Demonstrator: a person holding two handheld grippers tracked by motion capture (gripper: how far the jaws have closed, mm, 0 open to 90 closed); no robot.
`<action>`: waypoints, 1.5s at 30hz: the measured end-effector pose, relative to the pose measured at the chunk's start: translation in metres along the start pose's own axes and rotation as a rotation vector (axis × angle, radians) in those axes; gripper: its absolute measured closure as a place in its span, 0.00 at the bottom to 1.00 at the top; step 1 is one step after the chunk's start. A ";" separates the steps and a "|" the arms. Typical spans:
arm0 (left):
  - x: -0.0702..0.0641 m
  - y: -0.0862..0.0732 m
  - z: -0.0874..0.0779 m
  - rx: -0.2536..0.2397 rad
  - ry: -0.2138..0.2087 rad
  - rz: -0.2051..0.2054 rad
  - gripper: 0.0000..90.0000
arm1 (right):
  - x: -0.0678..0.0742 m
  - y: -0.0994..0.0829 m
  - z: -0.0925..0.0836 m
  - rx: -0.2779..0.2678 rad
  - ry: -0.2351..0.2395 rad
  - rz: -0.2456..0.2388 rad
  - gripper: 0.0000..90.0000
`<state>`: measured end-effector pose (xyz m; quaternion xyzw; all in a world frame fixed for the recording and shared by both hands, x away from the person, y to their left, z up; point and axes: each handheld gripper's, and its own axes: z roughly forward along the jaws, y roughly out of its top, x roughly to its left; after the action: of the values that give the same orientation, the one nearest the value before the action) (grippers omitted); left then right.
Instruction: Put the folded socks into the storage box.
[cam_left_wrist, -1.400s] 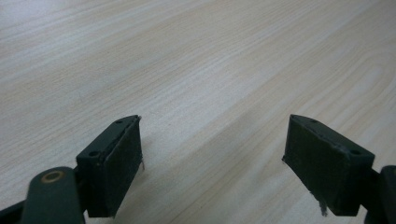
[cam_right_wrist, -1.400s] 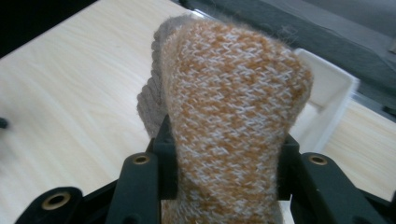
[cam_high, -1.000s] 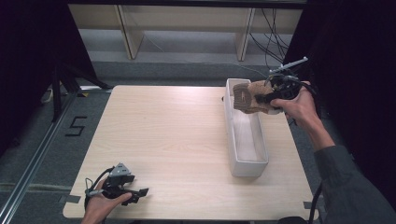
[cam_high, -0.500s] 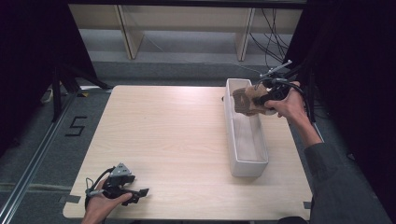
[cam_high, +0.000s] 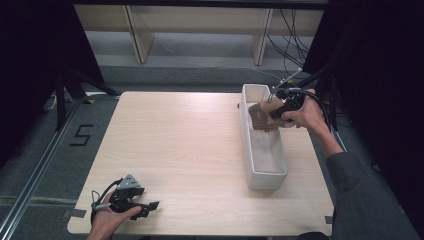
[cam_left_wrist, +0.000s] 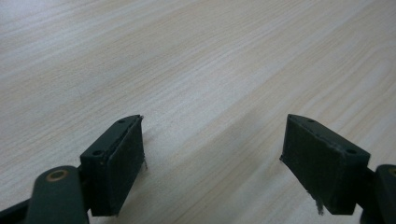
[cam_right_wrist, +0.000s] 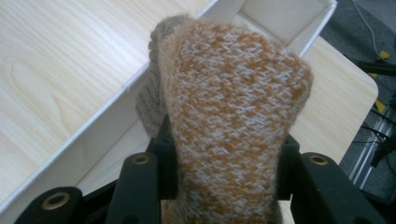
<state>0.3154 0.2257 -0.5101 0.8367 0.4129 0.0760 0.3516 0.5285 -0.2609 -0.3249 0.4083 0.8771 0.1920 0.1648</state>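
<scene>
**Knitted bundle held over the far end of the white bin**

Your right gripper (cam_right_wrist: 224, 154) is clamped on a knitted bundle (cam_right_wrist: 233, 107): orange-and-white flecked yarn on the face toward the camera, with a grey-brown knit layer tucked behind it. It looks soft and folded, bulging out past both jaws. From the high view, the bundle (cam_high: 261, 116) sits at the far end of the white bin (cam_high: 267, 172), over its opening, on the right side of the worktop (cam_high: 190, 150).

Compared with 1 second earlier, your right hand (cam_high: 302, 114) has come lower and closer to the bin, with the grip unchanged. Your left gripper (cam_high: 145, 206) hasn't moved.

The bundle's long axis runs along the jaws, its rounded end pointing away from your hand across the bin.

Your left gripper rests at the near left corner, jaws spread apart with nothing between them.
</scene>
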 end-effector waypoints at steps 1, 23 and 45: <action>-0.001 0.000 0.001 -0.013 0.010 -0.012 0.22 | 0.001 0.000 0.001 0.010 0.002 -0.009 0.65; -0.001 0.000 0.002 -0.005 0.000 -0.007 0.22 | 0.010 0.003 0.025 0.110 -0.045 -0.090 0.65; -0.002 0.000 0.002 -0.007 0.009 -0.001 0.23 | 0.053 -0.010 0.045 0.179 0.012 -0.331 0.64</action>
<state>0.3149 0.2236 -0.5113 0.8349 0.4145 0.0812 0.3528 0.5097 -0.2167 -0.3758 0.2705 0.9468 0.0859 0.1520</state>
